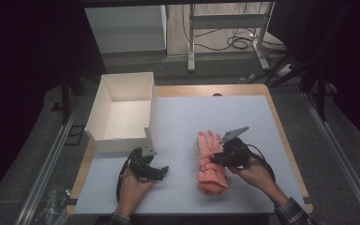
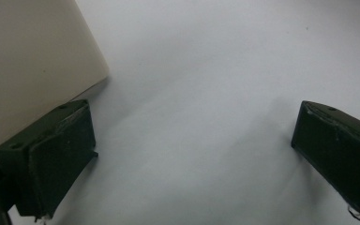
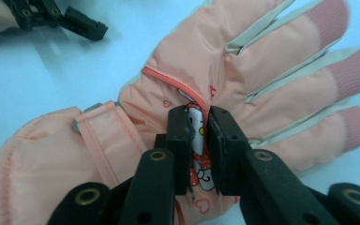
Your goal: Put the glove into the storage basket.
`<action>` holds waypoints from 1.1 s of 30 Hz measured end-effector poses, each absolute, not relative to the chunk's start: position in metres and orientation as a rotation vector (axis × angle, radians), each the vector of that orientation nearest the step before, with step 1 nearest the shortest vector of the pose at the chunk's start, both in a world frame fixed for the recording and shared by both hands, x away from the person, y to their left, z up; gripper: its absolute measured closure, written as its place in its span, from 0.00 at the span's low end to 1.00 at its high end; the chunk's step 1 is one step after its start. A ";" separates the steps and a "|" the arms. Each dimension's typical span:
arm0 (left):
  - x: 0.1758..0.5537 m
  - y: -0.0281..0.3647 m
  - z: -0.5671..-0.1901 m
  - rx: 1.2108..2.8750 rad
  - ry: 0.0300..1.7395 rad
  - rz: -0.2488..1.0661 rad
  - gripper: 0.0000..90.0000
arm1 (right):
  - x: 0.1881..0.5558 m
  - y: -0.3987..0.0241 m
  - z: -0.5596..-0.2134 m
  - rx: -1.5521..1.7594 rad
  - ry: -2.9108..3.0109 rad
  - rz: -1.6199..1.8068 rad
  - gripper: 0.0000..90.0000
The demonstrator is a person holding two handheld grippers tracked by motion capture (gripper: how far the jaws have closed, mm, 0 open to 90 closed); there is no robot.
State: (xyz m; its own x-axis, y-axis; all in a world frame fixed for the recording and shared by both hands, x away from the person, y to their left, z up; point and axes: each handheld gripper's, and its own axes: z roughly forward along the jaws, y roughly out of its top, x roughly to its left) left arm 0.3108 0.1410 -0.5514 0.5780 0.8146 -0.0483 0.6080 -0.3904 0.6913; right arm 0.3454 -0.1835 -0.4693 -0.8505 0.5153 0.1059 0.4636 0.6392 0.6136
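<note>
While the pink glove point(image 1: 210, 161) lies flat on the white surface point(image 1: 243, 117), at about five o'clock from the middle of it in the high view, its fingertips point toward twelve o'clock and its cuff toward six. At three o'clock of the glove, the right claw point(image 1: 217, 158) leans in over the back of it, held in the person's right hand point(image 1: 255, 174), with the grey three-cornered plate point(image 1: 234, 134) tilted up above it. Seen in the right gripper view, the right claw point(image 3: 205, 150) has its two black jaws standing narrow, only a slim gap between them, set down on the cartoon patch beside the glove's point(image 3: 225, 84) coral zip; a fold of the patch shows in that gap, but whether the pads really pinch it I cannot tell. A strap point(image 3: 108, 136) crosses the glove's wrist at nine o'clock of the jaws. The left claw point(image 1: 155, 172) rests low on the surface at nine o'clock of the glove, well apart from it, held by the left hand point(image 1: 133, 185). Its jaws stand wide in the left gripper view, with nothing but bare surface point(image 2: 206, 70) between them. An open white cardboard box point(image 1: 122, 110) sits at eleven o'clock of the left claw, near it, and its pale wall point(image 2: 33, 61) shows just beside one left jaw.
</note>
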 end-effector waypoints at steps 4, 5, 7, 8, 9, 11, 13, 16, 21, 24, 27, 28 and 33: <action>0.311 0.141 -0.551 2.133 1.128 0.394 0.00 | 0.343 -0.187 -0.472 0.818 2.751 1.029 0.80; 0.311 0.141 -0.551 2.133 1.128 0.394 0.00 | 0.343 -0.188 -0.471 0.812 2.744 1.036 0.77; 0.311 0.141 -0.551 2.133 1.128 0.394 0.00 | 0.342 -0.191 -0.467 0.804 2.731 1.051 0.72; 0.311 0.141 -0.551 2.133 1.128 0.393 0.00 | 0.342 -0.192 -0.465 0.812 2.718 1.069 0.69; 0.311 0.141 -0.551 2.133 1.128 0.394 0.00 | 0.342 -0.194 -0.462 0.812 2.710 1.091 0.65; 0.311 0.141 -0.551 2.133 1.128 0.393 0.00 | 0.341 -0.198 -0.455 0.806 2.682 1.128 0.61; 0.311 0.141 -0.551 2.135 1.127 0.395 0.00 | 0.340 -0.204 -0.450 0.799 2.647 1.154 0.58; 0.311 0.141 -0.551 2.135 1.127 0.395 0.00 | 0.341 -0.216 -0.444 0.818 2.599 1.182 0.58; 0.311 0.141 -0.551 2.133 1.129 0.393 0.00 | 0.338 -0.235 -0.450 0.852 2.551 1.142 0.58; 0.311 0.141 -0.551 2.137 1.126 0.394 0.00 | 0.335 -0.240 -0.456 0.856 2.538 1.128 0.59; 0.311 0.141 -0.551 2.138 1.127 0.394 0.00 | 0.327 -0.251 -0.469 0.888 2.538 1.145 0.68; 0.311 0.141 -0.551 2.138 1.126 0.394 0.00 | 0.325 -0.253 -0.472 0.897 2.539 1.149 0.70; 0.311 0.141 -0.551 2.138 1.126 0.394 0.00 | 0.311 -0.260 -0.492 0.913 2.583 1.160 0.88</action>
